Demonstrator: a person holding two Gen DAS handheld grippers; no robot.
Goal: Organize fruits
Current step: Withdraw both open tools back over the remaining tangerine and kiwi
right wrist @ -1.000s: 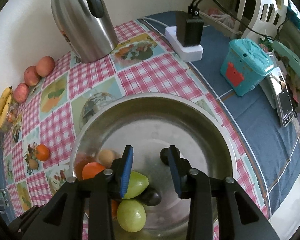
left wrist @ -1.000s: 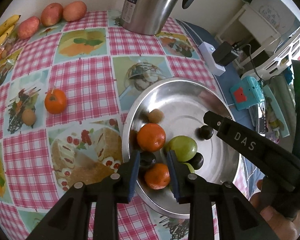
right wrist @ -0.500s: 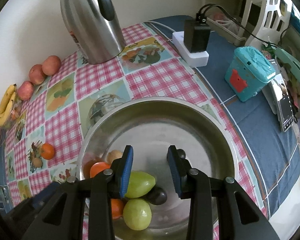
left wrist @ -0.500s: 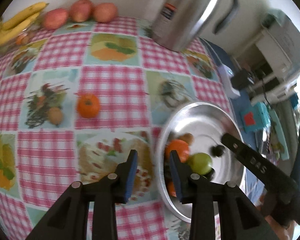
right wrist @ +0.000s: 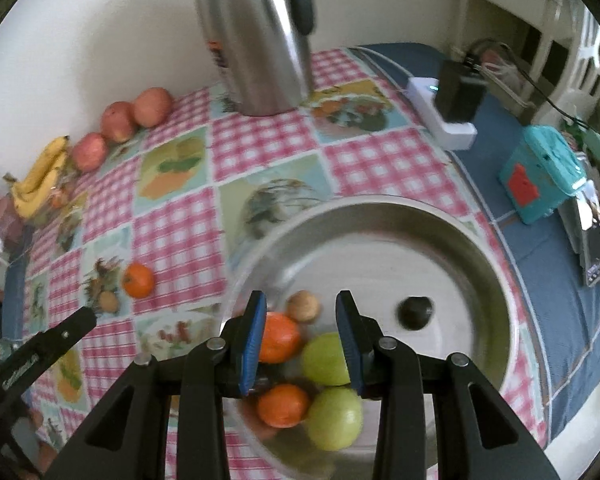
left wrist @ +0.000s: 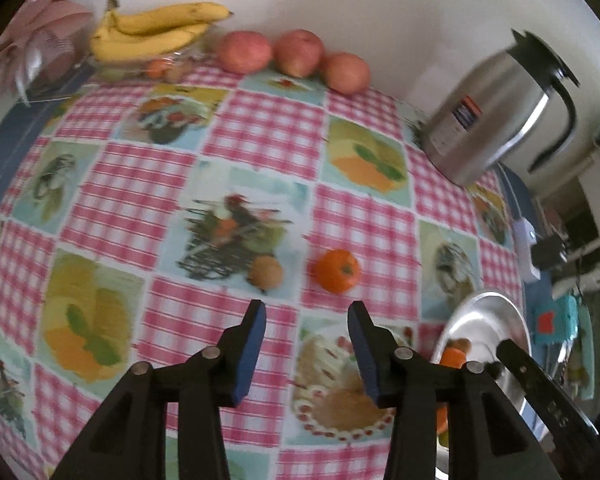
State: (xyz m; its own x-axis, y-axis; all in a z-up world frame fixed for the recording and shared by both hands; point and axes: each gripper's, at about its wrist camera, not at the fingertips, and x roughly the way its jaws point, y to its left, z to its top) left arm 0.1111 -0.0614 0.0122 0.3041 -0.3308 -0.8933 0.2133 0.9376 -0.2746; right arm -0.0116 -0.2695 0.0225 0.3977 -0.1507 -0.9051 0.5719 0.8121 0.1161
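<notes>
Opening its jaws with nothing between them, the left gripper [left wrist: 306,316] is pointing down at the table; the small brown fruit [left wrist: 265,273] is sitting just ahead to its left and the orange [left wrist: 337,271] just ahead to its right. Further right, the right gripper [right wrist: 300,322] is hanging over the metal bowl [right wrist: 496,280], jaws a little apart and probably holding nothing, so the left one is nearer the loose fruit.
</notes>
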